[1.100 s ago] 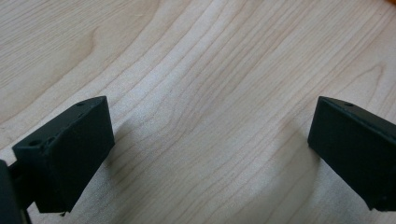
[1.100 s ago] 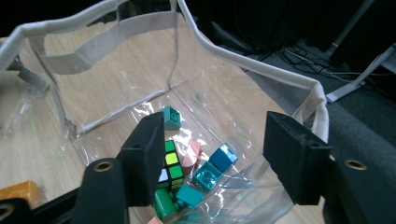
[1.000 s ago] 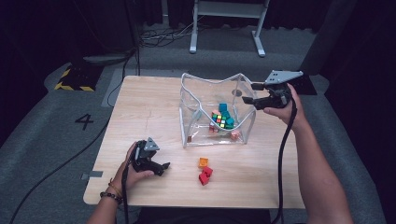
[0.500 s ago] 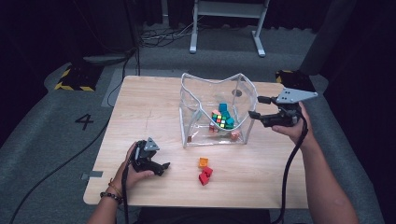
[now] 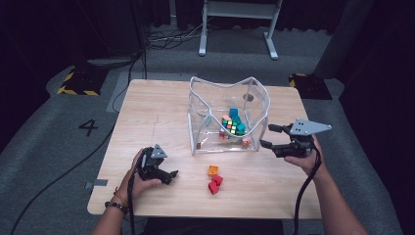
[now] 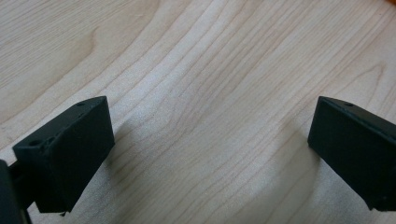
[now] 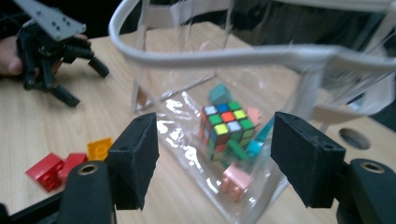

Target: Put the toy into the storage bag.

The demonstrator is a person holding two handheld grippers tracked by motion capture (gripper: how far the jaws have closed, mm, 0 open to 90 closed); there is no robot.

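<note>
High and right gripper views share bag (image 5: 228, 117).

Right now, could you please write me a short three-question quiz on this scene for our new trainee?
1. True or false: the right gripper holds a brick.
2. Which loose brick lies nearest the clear bag: A the orange brick, B the red bricks?
3. What multicoloured thing sits inside the bag?

Key: 1 false, its jaws stand open and empty beside the bag. 2 A. 3 the puzzle cube.
</note>
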